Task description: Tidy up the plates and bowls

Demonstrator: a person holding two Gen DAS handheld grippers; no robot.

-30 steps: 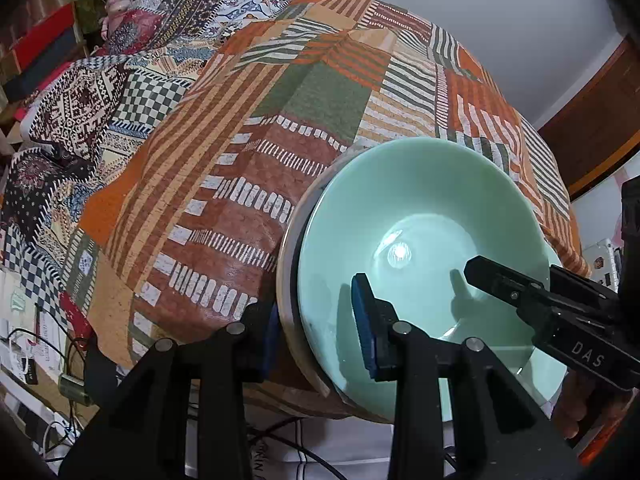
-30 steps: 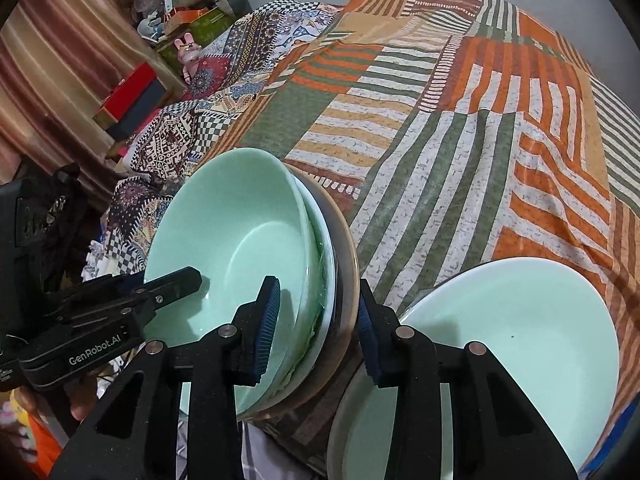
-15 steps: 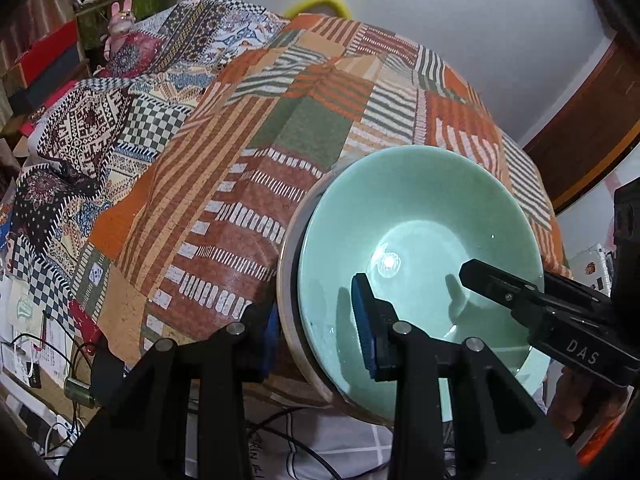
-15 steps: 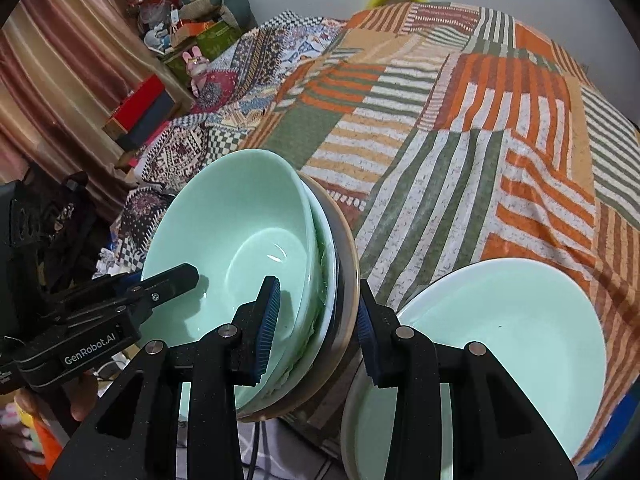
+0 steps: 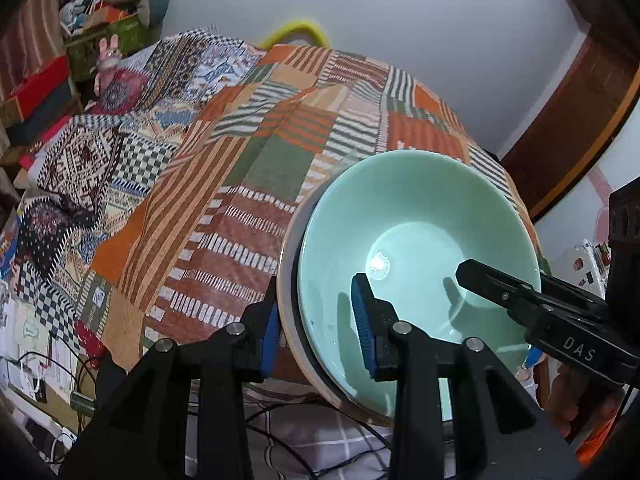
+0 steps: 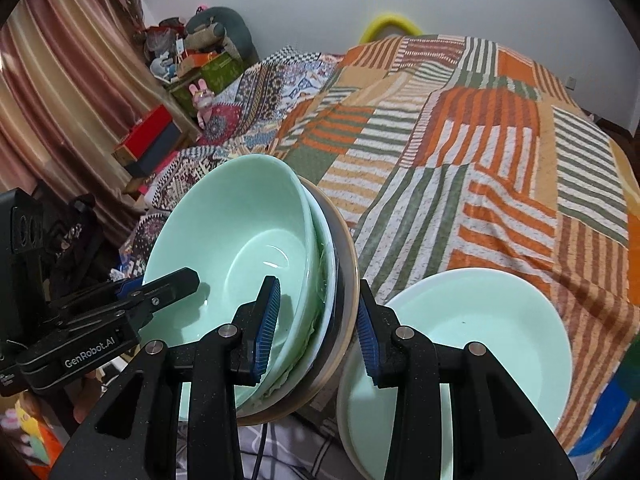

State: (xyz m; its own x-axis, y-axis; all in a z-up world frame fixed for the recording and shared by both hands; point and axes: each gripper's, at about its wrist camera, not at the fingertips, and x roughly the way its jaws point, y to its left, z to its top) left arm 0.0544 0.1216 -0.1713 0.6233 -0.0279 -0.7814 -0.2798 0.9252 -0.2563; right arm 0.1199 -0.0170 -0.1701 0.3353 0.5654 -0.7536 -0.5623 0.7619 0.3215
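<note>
Here the left gripper (image 5: 316, 332) and right gripper (image 6: 316, 328) each clamp opposite rims of a tilted stack (image 6: 340, 280): green bowl (image 5: 420, 248) nested in plates. A second green dish (image 6: 480, 332) lies at four o'clock on the patchwork quilt (image 6: 480, 152).
</note>
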